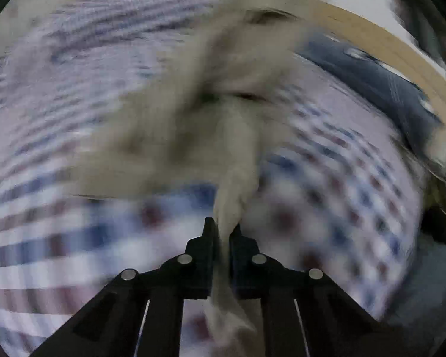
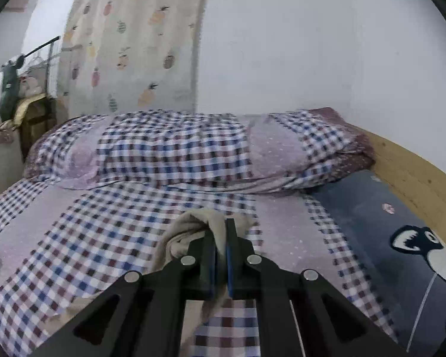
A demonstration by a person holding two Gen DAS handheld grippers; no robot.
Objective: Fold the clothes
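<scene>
A beige garment [image 1: 193, 113] hangs bunched and blurred above the checked bedsheet [image 1: 59, 238] in the left wrist view. My left gripper [image 1: 223, 226] is shut on a twisted strand of it that runs between the fingers. In the right wrist view, my right gripper [image 2: 221, 229] is shut on another edge of the same beige garment [image 2: 187, 226], which drapes down to the left over the checked bedsheet [image 2: 89, 238]. How the rest of the garment lies is hidden by blur and by the grippers.
A folded checked quilt [image 2: 178, 151] lies across the bed's far end. A dark blue cartoon blanket [image 2: 401, 238] lies along the right side by the wooden bed frame [image 2: 416, 175]. A fruit-print curtain [image 2: 133, 44] and a cluttered rack [image 2: 12, 89] stand beyond, against the white wall.
</scene>
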